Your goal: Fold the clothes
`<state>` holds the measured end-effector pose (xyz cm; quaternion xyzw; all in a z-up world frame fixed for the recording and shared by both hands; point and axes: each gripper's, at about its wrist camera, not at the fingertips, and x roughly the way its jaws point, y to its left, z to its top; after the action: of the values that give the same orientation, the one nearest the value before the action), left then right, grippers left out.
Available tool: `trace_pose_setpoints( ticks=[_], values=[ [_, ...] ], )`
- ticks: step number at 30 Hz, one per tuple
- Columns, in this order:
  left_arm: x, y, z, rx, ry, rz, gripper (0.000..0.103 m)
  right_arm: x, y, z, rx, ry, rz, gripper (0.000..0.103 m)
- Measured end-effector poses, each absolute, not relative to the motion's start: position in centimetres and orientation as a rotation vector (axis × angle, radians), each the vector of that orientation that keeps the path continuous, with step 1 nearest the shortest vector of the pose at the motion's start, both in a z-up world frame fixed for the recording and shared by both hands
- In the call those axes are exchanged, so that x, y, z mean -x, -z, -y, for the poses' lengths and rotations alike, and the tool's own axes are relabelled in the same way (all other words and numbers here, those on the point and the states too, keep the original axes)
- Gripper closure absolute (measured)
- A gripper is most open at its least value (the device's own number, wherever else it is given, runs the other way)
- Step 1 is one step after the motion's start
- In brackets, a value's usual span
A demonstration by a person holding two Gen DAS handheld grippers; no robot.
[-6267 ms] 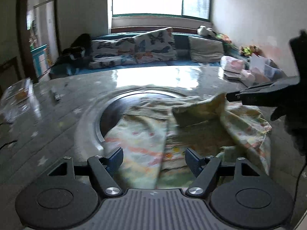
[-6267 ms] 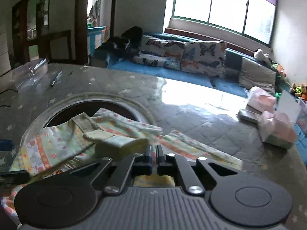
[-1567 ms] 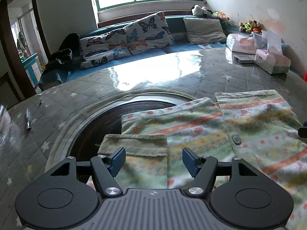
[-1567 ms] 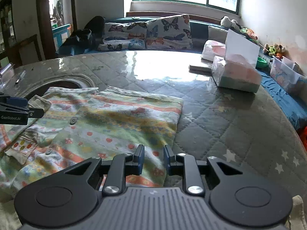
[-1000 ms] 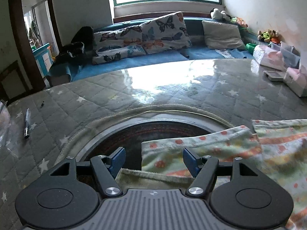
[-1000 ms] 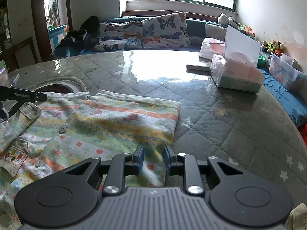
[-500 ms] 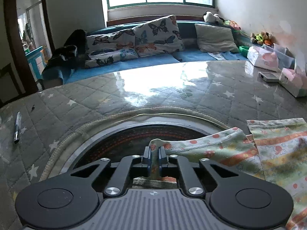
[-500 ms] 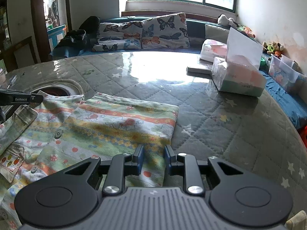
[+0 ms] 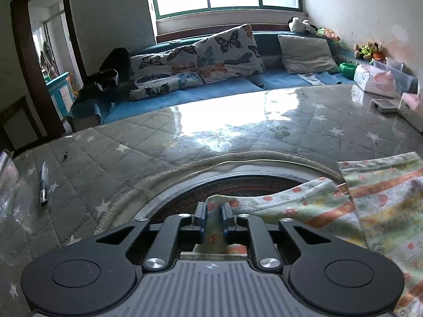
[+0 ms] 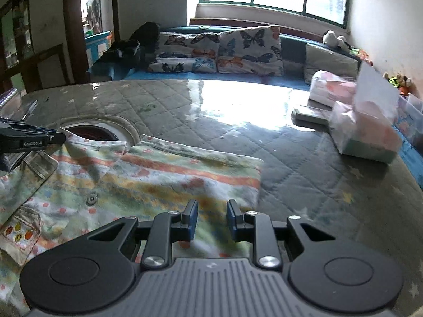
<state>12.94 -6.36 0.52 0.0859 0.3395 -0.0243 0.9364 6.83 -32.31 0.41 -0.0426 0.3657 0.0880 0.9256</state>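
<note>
A child's pastel shirt point(image 10: 158, 179) with orange stripes and buttons lies spread flat on the quilted table point(image 10: 290, 163). My left gripper point(image 9: 212, 211) is shut on the shirt's sleeve edge point(image 9: 285, 198), which stands up as a fold between the blue pads over the round dark opening. The right wrist view shows that same left gripper point(image 10: 59, 138) at the far left, its tip on the sleeve. Over the shirt's near right hem my right gripper point(image 10: 210, 216) stands open with a narrow gap, and fabric lies under it, not pinched.
A round dark opening point(image 9: 238, 185) with a metal rim sits in the table under the sleeve. A pen point(image 9: 43, 185) lies at the left. Tissue boxes point(image 10: 364, 132) and a flat case point(image 10: 309, 117) stand at the right. A sofa with butterfly cushions point(image 9: 227, 52) lies beyond.
The crumpled shirt was spread flat. My left gripper then moved to the sleeve edge and shut on it within the last second. The right gripper stays open, barely shifted.
</note>
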Motion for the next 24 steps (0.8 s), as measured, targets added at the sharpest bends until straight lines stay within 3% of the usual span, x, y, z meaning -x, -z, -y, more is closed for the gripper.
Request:
trace_pose_setpoints(
  ticks=[3, 5, 7, 13, 15, 24],
  values=[
    [-12.8, -0.8, 6.1, -0.171, 0.046, -0.691, 0.079, -8.1, -0.1, 32.2, 0.078, -0.176, -0.767, 0.080],
    [-12.4, -1.2, 5.7, -0.160, 0.044, -0.686, 0.064, -8.1, -0.1, 32.1, 0.078, -0.180, -0.771, 0.080],
    [-11.7, -1.7, 5.4, -0.145, 0.047, -0.679, 0.057, -7.3, -0.3, 31.8, 0.084, -0.195, -0.769, 0.080],
    [-8.0, -2.7, 5.2, -0.149, 0.100, -0.655, 0.049, -5.0, -0.9, 31.1, 0.102, -0.242, -0.763, 0.078],
    [-7.0, -2.5, 5.6, -0.156, 0.118, -0.662, 0.048, -4.2, -1.1, 30.9, 0.108, -0.258, -0.761, 0.073],
    [-6.4, -0.6, 7.2, -0.166, 0.149, -0.716, 0.049, -1.7, -1.9, 29.2, 0.139, -0.317, -0.765, 0.072]
  ],
)
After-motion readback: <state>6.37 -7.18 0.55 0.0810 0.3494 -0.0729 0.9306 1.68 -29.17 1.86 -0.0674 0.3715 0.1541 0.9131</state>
